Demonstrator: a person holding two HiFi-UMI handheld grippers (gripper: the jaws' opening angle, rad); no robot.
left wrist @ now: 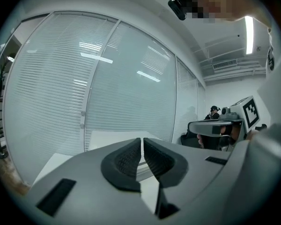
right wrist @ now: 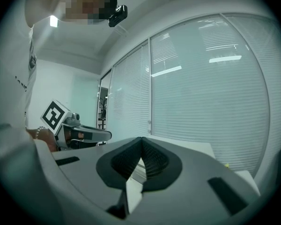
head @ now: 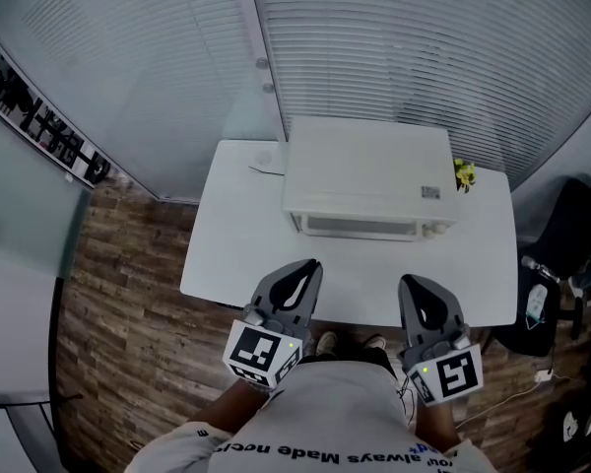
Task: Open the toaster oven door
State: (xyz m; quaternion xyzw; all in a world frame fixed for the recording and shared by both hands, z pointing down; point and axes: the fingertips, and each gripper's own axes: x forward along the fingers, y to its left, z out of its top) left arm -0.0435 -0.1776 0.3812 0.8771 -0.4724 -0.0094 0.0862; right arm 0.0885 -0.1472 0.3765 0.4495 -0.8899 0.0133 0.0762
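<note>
A white toaster oven [head: 369, 177] stands at the back of a white table [head: 231, 244]. Its glass door [head: 360, 227] is closed and faces me. Both grippers hover over the table's near edge, short of the oven and apart from it. My left gripper [head: 312, 265] is shut with nothing between its pads, and it points at the oven's left front. My right gripper [head: 410, 282] is shut and empty too, below the oven's right front. The oven's white top [left wrist: 110, 137] shows past the left gripper [left wrist: 142, 139] in the left gripper view. It [right wrist: 189, 147] also shows past the right gripper [right wrist: 141, 138] in the right gripper view.
A small yellow object [head: 464, 173] sits on the table behind the oven's right corner. Window blinds [head: 424, 47] close off the back. A black chair and bags [head: 576, 239] stand on the wood floor [head: 118, 313] at the right. A sheet of paper [head: 268, 168] lies left of the oven.
</note>
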